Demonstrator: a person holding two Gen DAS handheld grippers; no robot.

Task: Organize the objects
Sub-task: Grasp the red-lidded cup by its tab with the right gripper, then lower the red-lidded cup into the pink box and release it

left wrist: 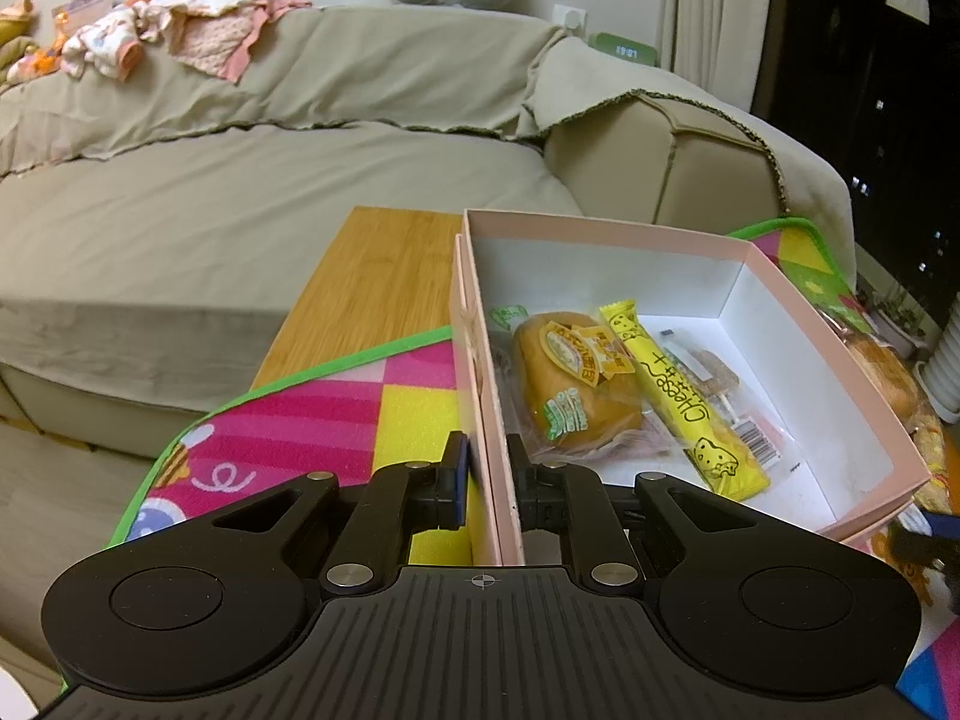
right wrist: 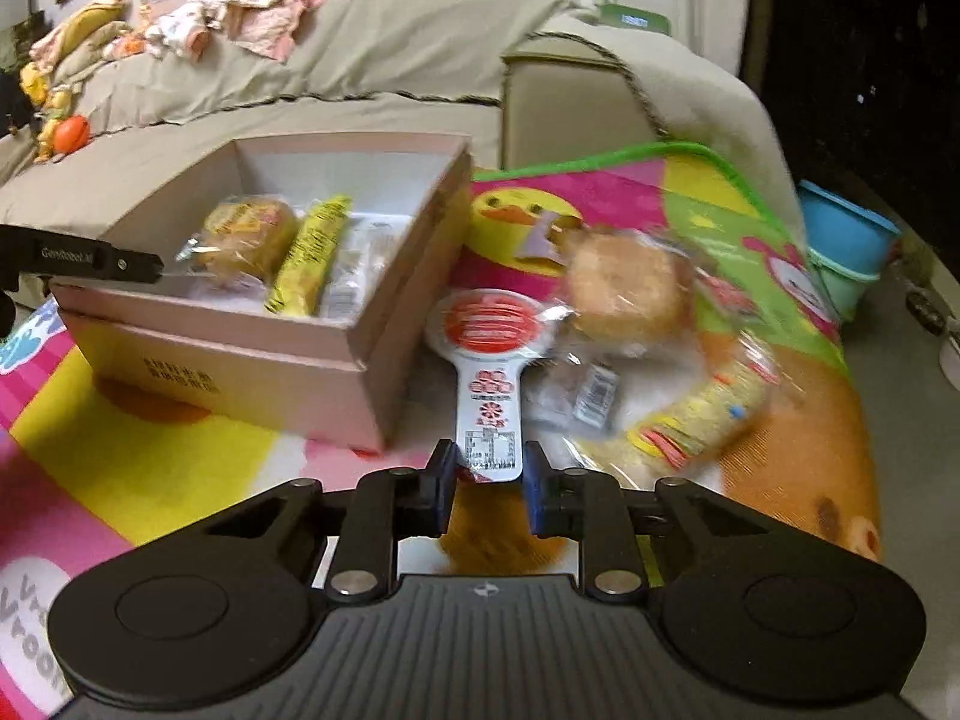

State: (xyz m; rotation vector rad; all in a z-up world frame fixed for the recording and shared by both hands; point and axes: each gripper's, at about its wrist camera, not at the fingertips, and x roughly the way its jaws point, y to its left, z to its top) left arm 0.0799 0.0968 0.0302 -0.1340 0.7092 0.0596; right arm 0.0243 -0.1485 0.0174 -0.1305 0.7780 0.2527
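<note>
A pink box (left wrist: 774, 276) stands on a colourful play mat (left wrist: 336, 414). Inside lie a wrapped bun (left wrist: 570, 384), a yellow cheese stick (left wrist: 678, 402) and a clear packet (left wrist: 720, 384). My left gripper (left wrist: 487, 471) is shut on the box's left wall. In the right wrist view the box (right wrist: 240, 354) is at the left. My right gripper (right wrist: 489, 474) straddles the stem of a white and red paddle-shaped packet (right wrist: 489, 360); its jaws stand slightly apart around it. A wrapped round bun (right wrist: 624, 288) and a yellow snack bag (right wrist: 708, 414) lie to the right.
A beige sofa (left wrist: 270, 180) with clothes (left wrist: 180, 24) on its back stands behind. A wooden side table (left wrist: 372, 276) sits under the mat. A blue tub (right wrist: 846, 240) stands on the floor at the right. The left gripper shows at the box's left edge in the right wrist view (right wrist: 90, 261).
</note>
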